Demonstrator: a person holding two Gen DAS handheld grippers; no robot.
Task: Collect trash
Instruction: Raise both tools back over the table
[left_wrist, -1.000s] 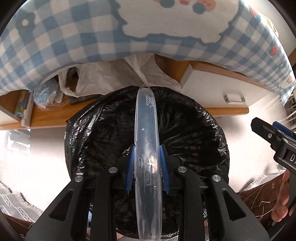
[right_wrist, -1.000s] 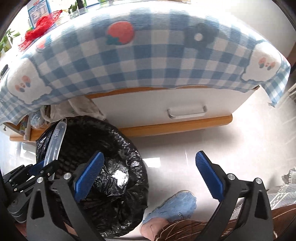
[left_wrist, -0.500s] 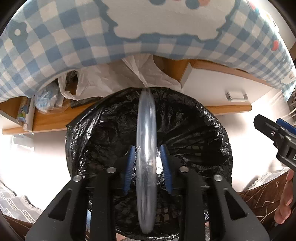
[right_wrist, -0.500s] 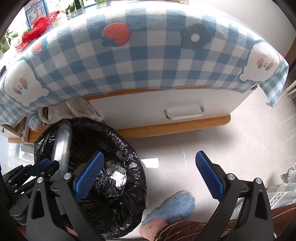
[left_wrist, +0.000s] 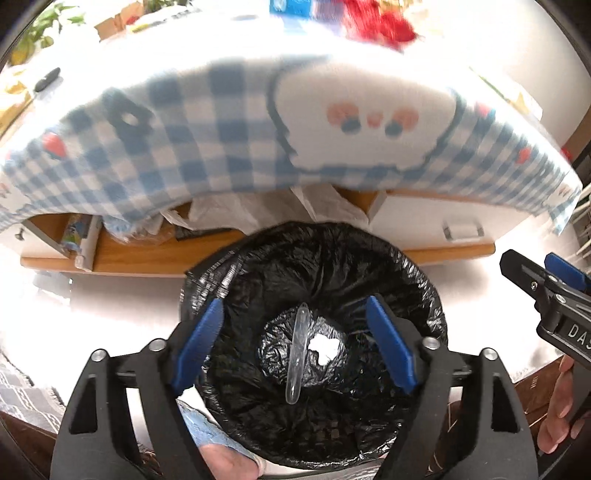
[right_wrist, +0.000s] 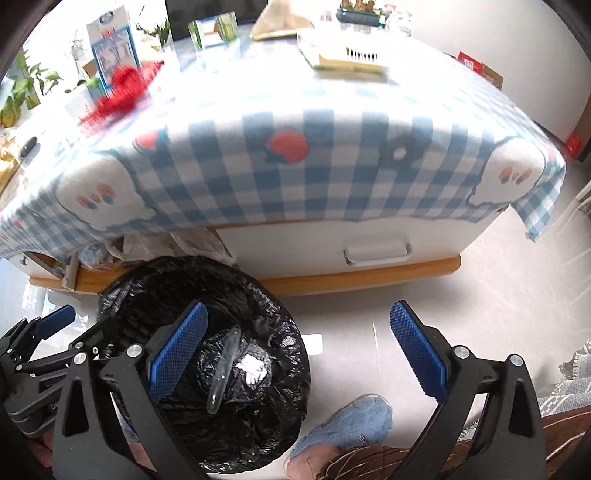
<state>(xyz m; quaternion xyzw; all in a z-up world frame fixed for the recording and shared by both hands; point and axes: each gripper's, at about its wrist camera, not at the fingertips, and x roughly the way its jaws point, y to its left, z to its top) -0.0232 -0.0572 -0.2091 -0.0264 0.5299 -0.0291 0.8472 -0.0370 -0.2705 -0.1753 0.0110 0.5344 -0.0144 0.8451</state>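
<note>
Left wrist view: left tool (left_wrist: 295, 343) spreading its jaws over the bin (left_wrist: 417, 280), nothing between them; clear plastic strip (left_wrist: 297, 354) lies inside the bag. Right tool (right_wrist: 295, 350) spread, empty, beside it.

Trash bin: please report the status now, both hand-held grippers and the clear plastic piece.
Left hand-held gripper opening, empty. Right hand-held gripper open, empty. Clear plastic piece inside black-lined trash bin. Nothing in the way.

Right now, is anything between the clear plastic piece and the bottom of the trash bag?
Nothing visible. The clear piece already lies inside the black bag, beside a white scrap. The left tool is opening above it, with nothing between its pads.
</note>
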